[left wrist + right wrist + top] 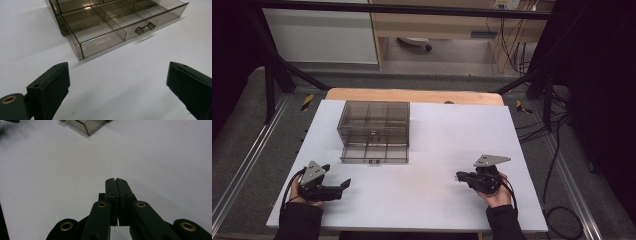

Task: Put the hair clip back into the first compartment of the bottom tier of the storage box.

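A smoky clear plastic drawer box [373, 131] stands on the white table top [437, 150], left of centre. Its bottom drawer [117, 27] is pulled out, showing several bare compartments and a small clear handle [145, 28]. My left gripper [343, 185] rests on the table at the near left, open, its jaws wide apart with nothing between them. The drawer lies a short way ahead of it in the left gripper view. My right gripper [458, 176] sits at the near right, pointing left, jaws pressed together and holding nothing. A corner of the box [86, 125] shows far ahead of it.
A wooden strip [412, 95] runs along the table's far edge. Black frame bars [277, 65] stand at both sides. Cables [557, 150] trail over the grey floor to the right. Open white surface lies between the two grippers.
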A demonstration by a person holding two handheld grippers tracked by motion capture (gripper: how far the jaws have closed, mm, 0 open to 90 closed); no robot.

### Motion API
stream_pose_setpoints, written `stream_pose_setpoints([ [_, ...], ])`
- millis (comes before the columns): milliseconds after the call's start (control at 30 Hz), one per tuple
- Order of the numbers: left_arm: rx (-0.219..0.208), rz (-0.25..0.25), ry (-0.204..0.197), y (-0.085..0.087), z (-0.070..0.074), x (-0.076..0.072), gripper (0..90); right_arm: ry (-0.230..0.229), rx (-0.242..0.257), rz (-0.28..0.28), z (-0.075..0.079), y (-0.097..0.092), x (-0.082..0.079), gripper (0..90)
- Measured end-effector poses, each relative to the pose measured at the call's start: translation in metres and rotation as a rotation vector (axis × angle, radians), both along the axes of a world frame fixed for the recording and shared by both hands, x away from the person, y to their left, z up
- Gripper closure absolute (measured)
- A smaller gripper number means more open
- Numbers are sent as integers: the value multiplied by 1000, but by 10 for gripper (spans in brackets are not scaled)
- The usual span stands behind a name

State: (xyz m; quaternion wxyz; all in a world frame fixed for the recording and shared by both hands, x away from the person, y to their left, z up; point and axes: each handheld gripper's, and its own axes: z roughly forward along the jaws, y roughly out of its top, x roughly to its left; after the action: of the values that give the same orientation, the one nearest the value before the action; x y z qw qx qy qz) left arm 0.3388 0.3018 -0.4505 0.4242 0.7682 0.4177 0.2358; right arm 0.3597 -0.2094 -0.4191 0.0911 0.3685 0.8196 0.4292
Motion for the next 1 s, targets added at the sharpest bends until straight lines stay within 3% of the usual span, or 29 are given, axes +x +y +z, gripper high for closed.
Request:
stream_pose_setpoints([
  [1000, -2, -2, 1, 0, 0, 0, 47, -37, 13, 27, 14, 56, 23, 890],
])
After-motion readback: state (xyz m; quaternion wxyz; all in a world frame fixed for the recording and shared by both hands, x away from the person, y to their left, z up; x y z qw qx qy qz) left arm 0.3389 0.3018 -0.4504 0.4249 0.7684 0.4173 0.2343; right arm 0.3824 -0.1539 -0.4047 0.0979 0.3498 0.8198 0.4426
